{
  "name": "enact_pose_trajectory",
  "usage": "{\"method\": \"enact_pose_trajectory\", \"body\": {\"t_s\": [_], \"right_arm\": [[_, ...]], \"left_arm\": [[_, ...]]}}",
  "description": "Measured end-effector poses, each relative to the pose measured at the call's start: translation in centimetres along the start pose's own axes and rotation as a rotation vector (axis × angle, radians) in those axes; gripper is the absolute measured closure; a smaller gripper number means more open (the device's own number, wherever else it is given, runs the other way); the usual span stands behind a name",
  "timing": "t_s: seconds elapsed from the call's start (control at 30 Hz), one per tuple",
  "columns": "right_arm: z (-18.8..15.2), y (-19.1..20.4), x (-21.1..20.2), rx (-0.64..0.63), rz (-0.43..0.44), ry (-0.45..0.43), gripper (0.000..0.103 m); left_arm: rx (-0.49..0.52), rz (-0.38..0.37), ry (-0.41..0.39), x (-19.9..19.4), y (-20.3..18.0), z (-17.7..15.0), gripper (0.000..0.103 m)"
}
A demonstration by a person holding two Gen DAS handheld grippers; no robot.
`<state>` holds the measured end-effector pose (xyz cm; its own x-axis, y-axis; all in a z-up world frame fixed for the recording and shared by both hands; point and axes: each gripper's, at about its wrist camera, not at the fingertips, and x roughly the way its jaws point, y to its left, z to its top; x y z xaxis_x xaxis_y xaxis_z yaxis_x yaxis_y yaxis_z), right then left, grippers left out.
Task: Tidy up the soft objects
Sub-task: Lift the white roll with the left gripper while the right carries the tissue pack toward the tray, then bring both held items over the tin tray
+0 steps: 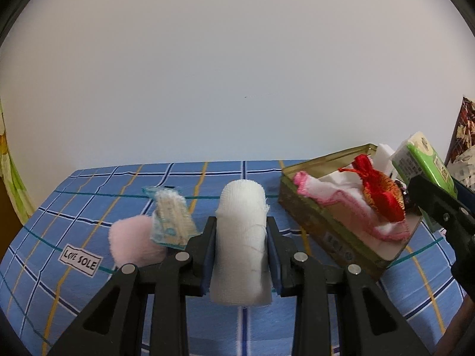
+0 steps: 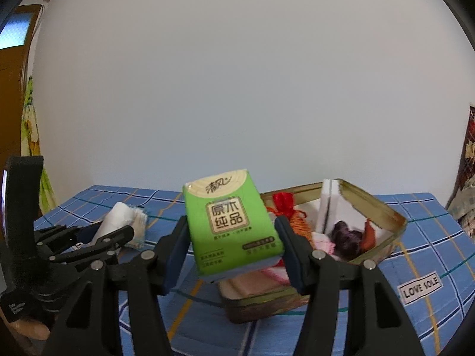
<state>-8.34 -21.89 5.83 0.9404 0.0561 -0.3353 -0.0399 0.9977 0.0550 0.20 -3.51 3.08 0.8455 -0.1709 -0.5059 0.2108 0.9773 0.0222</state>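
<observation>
Left wrist view, from 9 o'clock across to 3 o'clock, on a blue plaid cloth [image 1: 89, 184]: "LOVE SOLE" label [image 1: 80, 260] at 8 o'clock; pink fluffy pad [image 1: 130, 243] just beside it; clear packet of cotton swabs [image 1: 170, 218] leaning against the pad's far edge. At centre, left gripper [image 1: 242, 237] closed partway on a white gauze roll [image 1: 242, 237], both pads pressed to its sides, roll standing upright and lifted off the cloth. At 2 o'clock, open metal tin [image 1: 311, 222] holding a pink-edged white cloth [image 1: 326, 195] and a red drawstring pouch [image 1: 380, 192]. At 3 o'clock, right gripper [image 1: 433, 201], seen side-on, with a green tissue pack [image 1: 424, 160]. Right wrist view: at 9 o'clock, left gripper [image 2: 118, 231] with gauze roll [image 2: 118, 219]; at centre, right gripper [image 2: 233, 243] moderately spread and clamped on both sides of the tissue pack [image 2: 231, 222], tilted, raised above the near corner of the tin [image 2: 386, 213]; inside the tin, red pouch [image 2: 285, 204], white folded pads [image 2: 329, 204] upright, dark purple item [image 2: 346, 234]; label [image 2: 420, 287] at 4 o'clock.
</observation>
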Motion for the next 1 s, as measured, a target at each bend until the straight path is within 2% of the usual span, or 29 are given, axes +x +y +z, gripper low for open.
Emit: {"method": "enact_pose_trajectory", "body": {"t_s": [0.5,1.0], "right_arm": [[1.1,-1.7,-2.4,0.026,-0.081,-0.037,0.045],[1.7,-4.9,-2.8,0.061,-0.181,-0.053,0.045]], "left_arm": [[0.016,-0.046,-0.014,0.1,-3.2,0.9,0.069],[0.046,-0.089,-0.025,1.0,-6.6,1.7,0.069]]}}
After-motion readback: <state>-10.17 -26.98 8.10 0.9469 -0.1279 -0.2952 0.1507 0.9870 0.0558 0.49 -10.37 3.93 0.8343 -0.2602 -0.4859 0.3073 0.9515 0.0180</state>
